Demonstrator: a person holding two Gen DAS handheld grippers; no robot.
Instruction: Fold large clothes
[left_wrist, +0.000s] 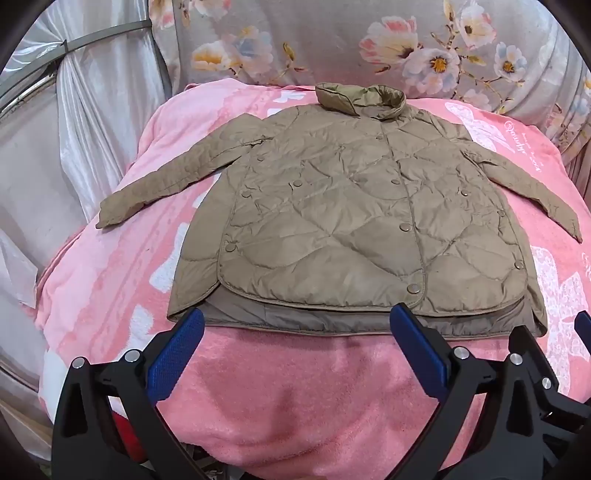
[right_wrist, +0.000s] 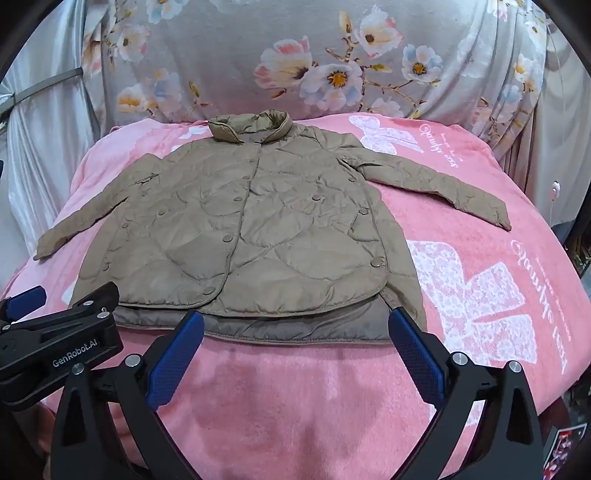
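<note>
Spread flat, front side up, a tan quilted jacket (left_wrist: 343, 221) lies across the middle of both frames on a pink blanket (left_wrist: 288, 398). Its collar (left_wrist: 360, 98) stands toward the top of the picture, its snap front is fastened, and its hem runs along the lower middle, where a strip of darker lining shows below the front panel. One sleeve (left_wrist: 166, 184) stretches out toward the left edge of the left wrist view, its cuff resting on the blanket; the other sleeve (right_wrist: 439, 188) reaches toward the right in the right wrist view, also lying flat.

At the bottom of the left wrist view the left tool (left_wrist: 295, 328) hangs just in front of the hem with its blue-padded fingers (left_wrist: 177, 354) spread wide, nothing between them. The right tool (right_wrist: 295, 328) sits likewise at the bottom of its own view, fingers as wide apart as they go and holding nothing; its right fingertip overlaps the lower right corner of the jacket in the picture, though contact cannot be judged. Each tool shows at the edge of the other's view, the left one at lower left in the right wrist view.

White patterned print (right_wrist: 476, 310) and script mark the blanket at right. Behind it, filling the top of both frames, hangs a grey floral fabric (right_wrist: 332, 66), with pale satin drapery (left_wrist: 92, 118) at upper left.
</note>
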